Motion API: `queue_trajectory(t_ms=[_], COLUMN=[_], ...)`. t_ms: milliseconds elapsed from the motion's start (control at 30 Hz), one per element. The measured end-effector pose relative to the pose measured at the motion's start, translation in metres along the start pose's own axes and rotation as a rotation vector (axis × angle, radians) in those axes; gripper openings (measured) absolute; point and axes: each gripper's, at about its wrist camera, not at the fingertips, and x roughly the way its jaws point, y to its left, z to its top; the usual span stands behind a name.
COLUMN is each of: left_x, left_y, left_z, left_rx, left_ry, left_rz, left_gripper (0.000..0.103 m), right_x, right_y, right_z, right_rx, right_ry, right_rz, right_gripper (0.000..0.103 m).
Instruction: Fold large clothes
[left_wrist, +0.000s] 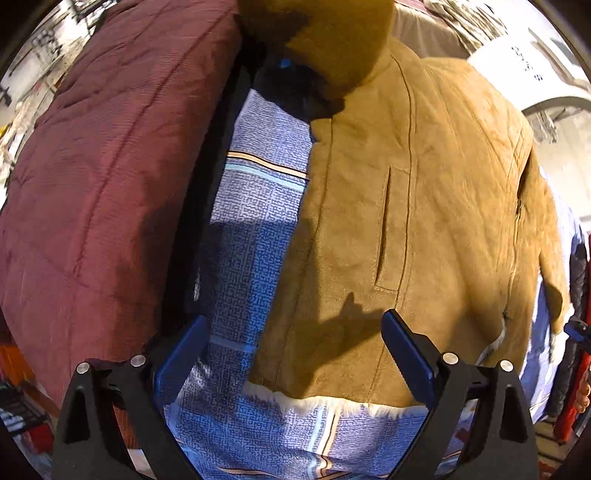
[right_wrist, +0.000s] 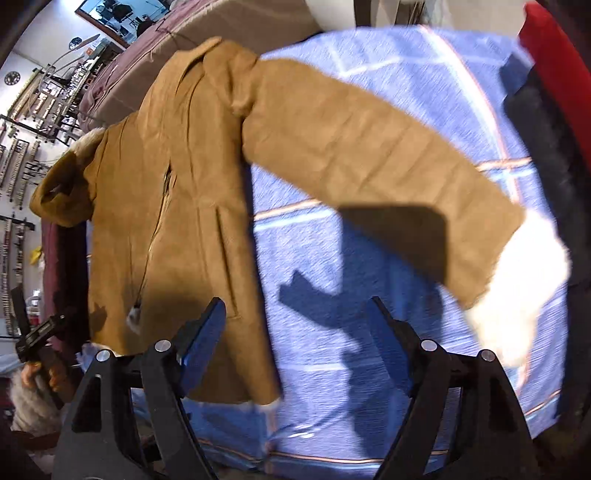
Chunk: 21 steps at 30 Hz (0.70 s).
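In our left wrist view, the left claw (left_wrist: 291, 354) hangs wide open and empty over the tan coat (left_wrist: 417, 206), which lies on the blue bedsheet (left_wrist: 255, 192) beside a maroon quilt (left_wrist: 96, 177); the coat's top is cut off. In our right wrist view, the right claw (right_wrist: 295, 325) also gapes empty, above the sheet; the sleeve (right_wrist: 369, 162) stretches right, its white cuff (right_wrist: 517, 295) blurred.

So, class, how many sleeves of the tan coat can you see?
2. One sleeve stretches out flat to the right across the blue sheet; the other sleeve lies bunched at the coat's far left side, partly hidden.
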Motion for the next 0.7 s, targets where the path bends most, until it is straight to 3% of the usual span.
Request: queue_trajectory(t_ms=[233,400,533,567,600,633,700], left_x=[0.03,0.049,0.065,0.064,0.063,0.061,0.057], left_y=[-0.008,-0.029,-0.032,-0.031,-0.03,-0.028,-0.027], left_z=[0.005,-0.001,-0.01,-0.01,-0.01,-0.01,-0.01], left_rx=[0.061,0.132,0.138,0.12,0.108,0.103,0.1], left_ry=[0.034,0.1,0.13,0.127,0.127,0.127,0.128], left_rz=[0.054,-0.025,-0.024,-0.04,-0.043,-0.043,-0.046], left_gripper=[0.093,0.093,0.087,0.081,0.072,0.068,0.048], right_x=[0.069,0.097,0.107,0.107,0.107,0.108,0.107], right_y=[0.013,0.023,0.032,0.034,0.039,0.043,0.05], right_z=[-0.032,-0.043,-0.046,-0.047,-0.048,-0.049,-0.051], right_rx=[0.076,0.08,0.07,0.068,0.067,0.07,0.059], right_ry=[0.114,0.147,0.144,0.146,0.155,0.172,0.174], right_rz=[0.08,0.112,0.093,0.092,0.108,0.142,0.146], right_gripper=[0.078,0.078,0.078,0.071,0.055,0.048,0.036])
